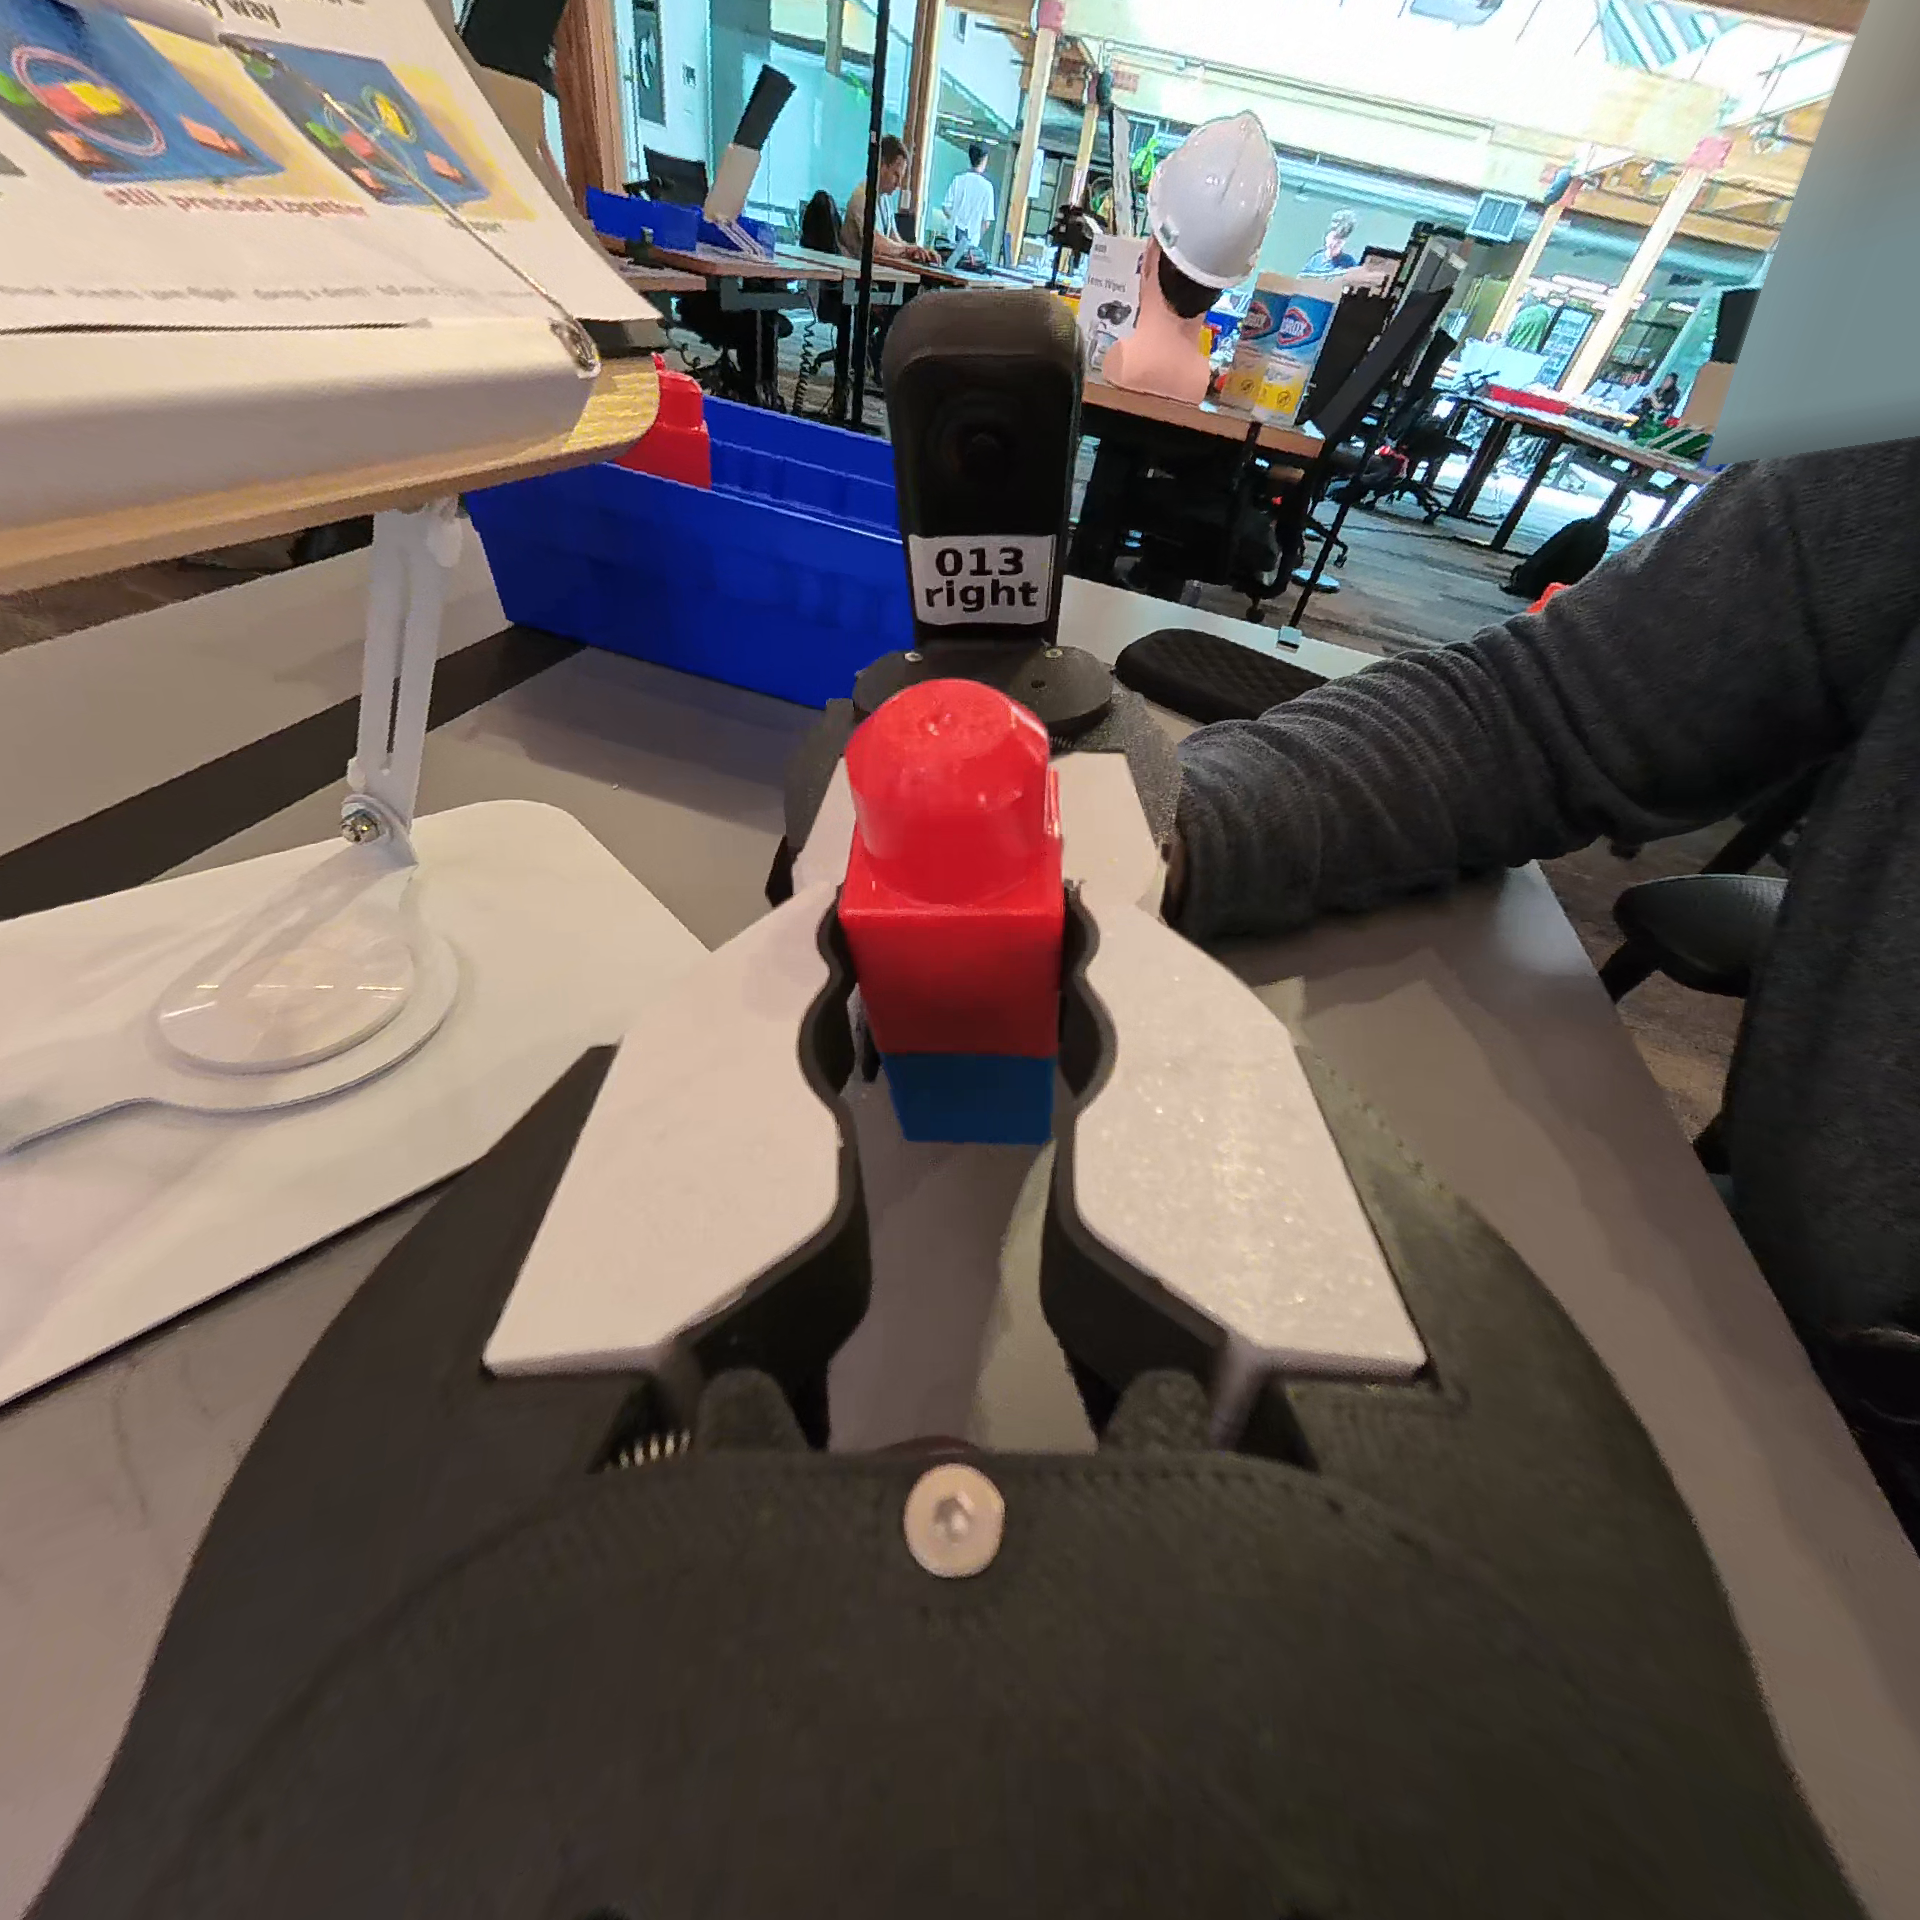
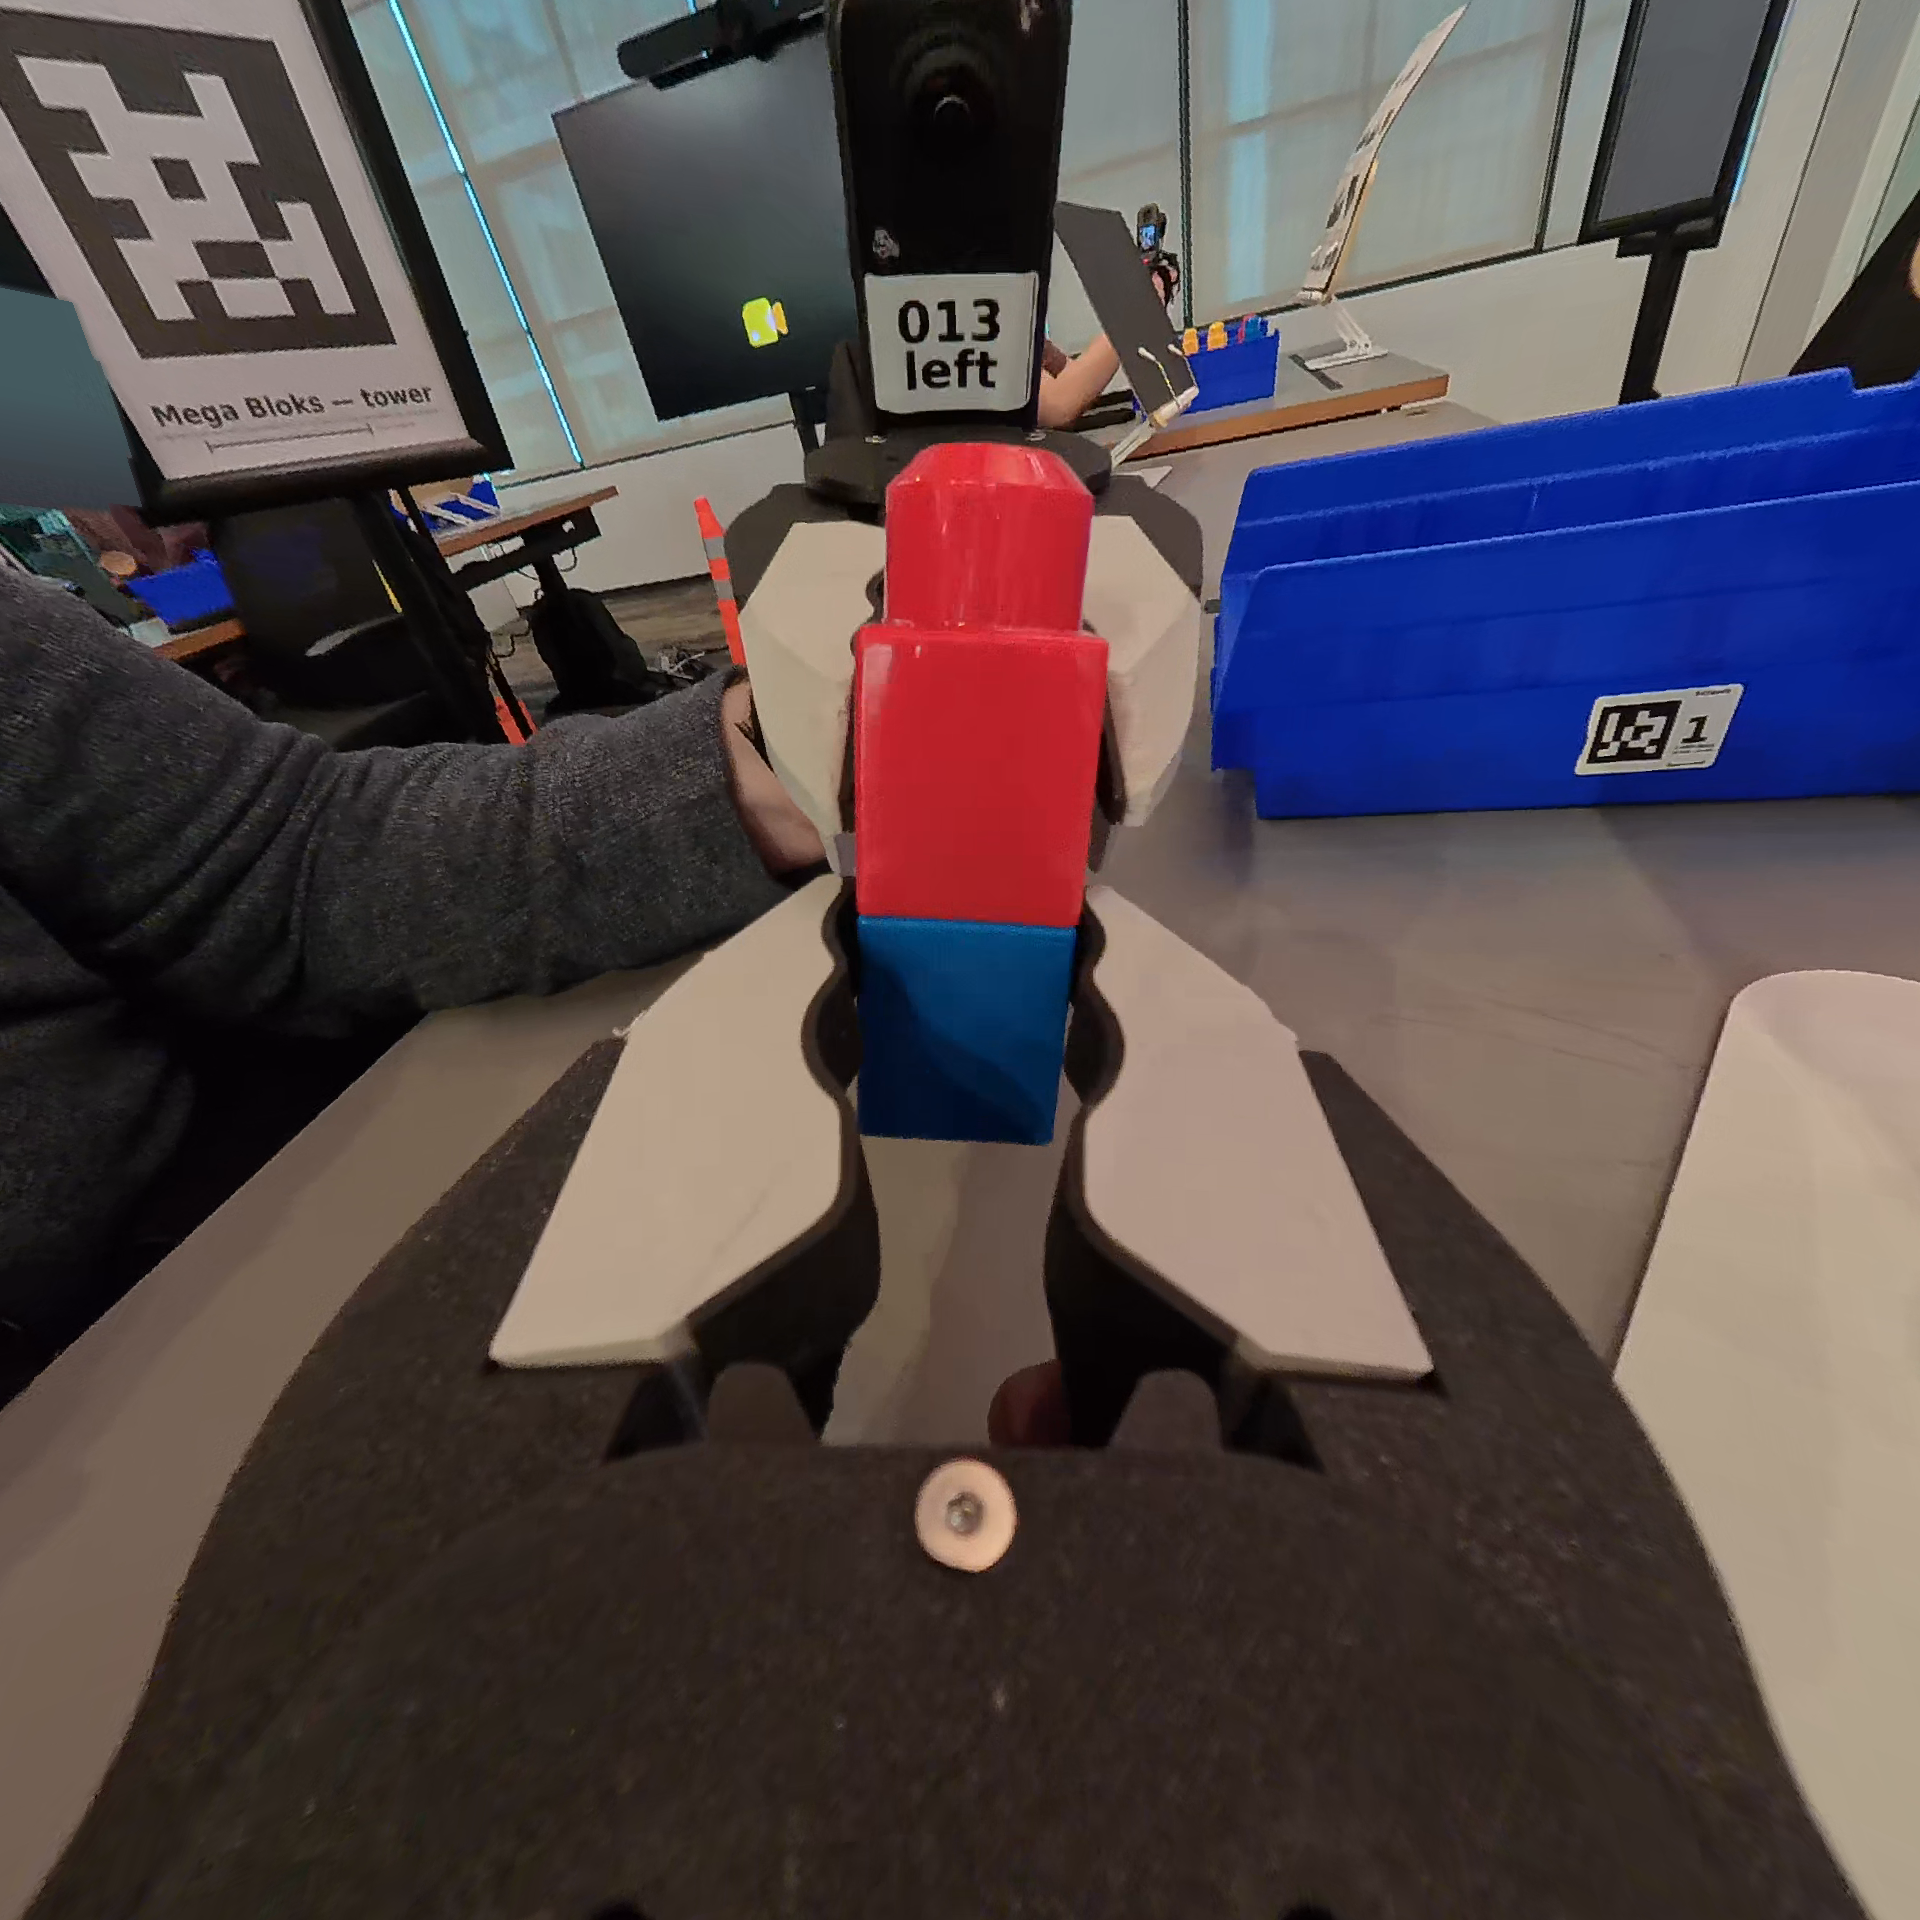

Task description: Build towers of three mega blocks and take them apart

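Note:
A red block [image 1: 951, 966] with one stud on top is pressed onto a blue block [image 1: 971, 1101], a two-block stack. My left gripper [image 1: 951, 935] is shut on the red block. In the right wrist view my right gripper [image 2: 961, 914] is shut on the blue block [image 2: 961, 1029], under the red block [image 2: 977, 769]. The two grippers face each other across the stack. The left gripper [image 2: 971, 810] shows beyond it, and one of the right gripper's white fingers [image 1: 1101, 821] shows behind the red block. I cannot tell whether the stack touches the table.
A blue bin [image 1: 675, 561] holding a red block [image 1: 675, 436] stands at the far left; it also shows in the right wrist view [image 2: 1558, 623]. A white stand [image 1: 395, 665] holds an instruction sheet over a white mat [image 1: 208, 1143]. A sleeved arm [image 1: 1507, 748] rests on the grey table [image 1: 1455, 1039]. Both grippers' tips are close together, under 4 cm apart.

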Action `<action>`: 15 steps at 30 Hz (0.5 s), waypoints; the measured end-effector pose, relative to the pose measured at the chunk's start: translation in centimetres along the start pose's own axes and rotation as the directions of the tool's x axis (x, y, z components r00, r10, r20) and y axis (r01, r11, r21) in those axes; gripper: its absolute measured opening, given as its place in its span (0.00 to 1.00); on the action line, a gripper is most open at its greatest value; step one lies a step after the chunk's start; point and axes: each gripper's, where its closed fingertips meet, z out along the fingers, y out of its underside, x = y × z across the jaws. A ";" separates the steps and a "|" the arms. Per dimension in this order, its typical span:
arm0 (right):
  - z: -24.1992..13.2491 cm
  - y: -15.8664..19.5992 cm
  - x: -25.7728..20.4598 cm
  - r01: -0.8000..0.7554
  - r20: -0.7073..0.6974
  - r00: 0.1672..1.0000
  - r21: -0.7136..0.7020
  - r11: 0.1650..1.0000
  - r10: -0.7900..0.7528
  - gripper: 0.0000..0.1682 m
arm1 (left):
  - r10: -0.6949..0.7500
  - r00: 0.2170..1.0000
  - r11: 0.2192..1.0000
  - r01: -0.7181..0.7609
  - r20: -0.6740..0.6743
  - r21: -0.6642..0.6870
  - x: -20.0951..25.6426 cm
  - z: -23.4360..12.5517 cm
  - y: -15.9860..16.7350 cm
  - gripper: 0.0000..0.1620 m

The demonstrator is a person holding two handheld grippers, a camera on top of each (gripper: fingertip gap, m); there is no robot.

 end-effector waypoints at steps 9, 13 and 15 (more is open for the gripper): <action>0.0 0.1 0.1 -0.011 0.002 1.000 -0.006 1.000 0.011 0.21 | 0.044 0.984 0.999 -0.048 0.173 0.019 -2.2 -4.8 -2.9 0.31; 0.2 0.3 0.0 -0.006 0.006 1.000 -0.024 1.000 0.006 0.21 | 0.178 0.857 0.977 -0.094 0.483 -0.192 -8.1 -13.2 -3.7 0.28; 0.2 0.4 -0.1 -0.002 0.009 1.000 -0.030 1.000 0.002 0.21 | 0.242 0.776 0.939 -0.035 0.582 -0.343 -11.7 -17.7 -3.1 0.29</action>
